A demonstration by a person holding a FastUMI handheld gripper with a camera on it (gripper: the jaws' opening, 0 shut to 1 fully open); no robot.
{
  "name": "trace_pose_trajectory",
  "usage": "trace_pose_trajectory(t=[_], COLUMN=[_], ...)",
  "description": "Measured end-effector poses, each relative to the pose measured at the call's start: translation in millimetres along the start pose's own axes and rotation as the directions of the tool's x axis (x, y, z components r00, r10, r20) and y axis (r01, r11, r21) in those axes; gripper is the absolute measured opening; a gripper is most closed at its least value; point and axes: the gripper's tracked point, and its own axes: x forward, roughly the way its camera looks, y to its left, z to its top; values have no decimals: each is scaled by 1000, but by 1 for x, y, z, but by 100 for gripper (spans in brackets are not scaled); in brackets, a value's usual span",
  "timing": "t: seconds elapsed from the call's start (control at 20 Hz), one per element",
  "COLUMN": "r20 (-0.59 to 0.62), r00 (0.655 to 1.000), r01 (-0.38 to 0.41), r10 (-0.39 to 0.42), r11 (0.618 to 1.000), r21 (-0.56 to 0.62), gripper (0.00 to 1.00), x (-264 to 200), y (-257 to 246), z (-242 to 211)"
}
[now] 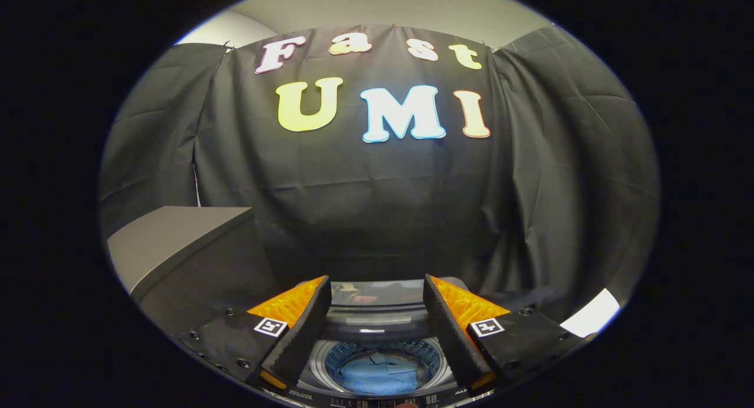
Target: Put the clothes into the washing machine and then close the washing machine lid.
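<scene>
My gripper (377, 287) is open, its two orange-and-black fingers (300, 314) spread wide with nothing between them. Below and between the fingers I look down into the top-loading washing machine (377, 396). Its round drum (383, 367) is uncovered and blue clothes (380, 377) lie at the bottom of it. The glass lid (377, 308) stands raised at the back of the opening, just ahead of the fingertips, reflecting the room.
A grey box or cabinet top (171, 237) stands to the left of the machine, higher than the fingers. A white object (592, 314) lies low on the right. Black cloth hangs close behind the machine.
</scene>
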Motion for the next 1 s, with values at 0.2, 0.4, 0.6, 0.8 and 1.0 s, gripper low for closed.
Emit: trace_pose_trajectory(t=[0.2, 0.4, 0.6, 0.8, 1.0], r20=[-33, -40, 12, 81, 139], r00=[999, 999, 1000, 996, 990], r01=[4, 1, -14, -28, -30], r10=[-4, 0, 14, 28, 30], r11=[1000, 1000, 1000, 1000, 1000], r21=[19, 19, 17, -3, 2], gripper=[97, 97, 97, 97, 97], x=[-21, -40, -67, -100, -135], y=[-4, -4, 6, 15, 20], z=[-25, -33, -11, 15, 35])
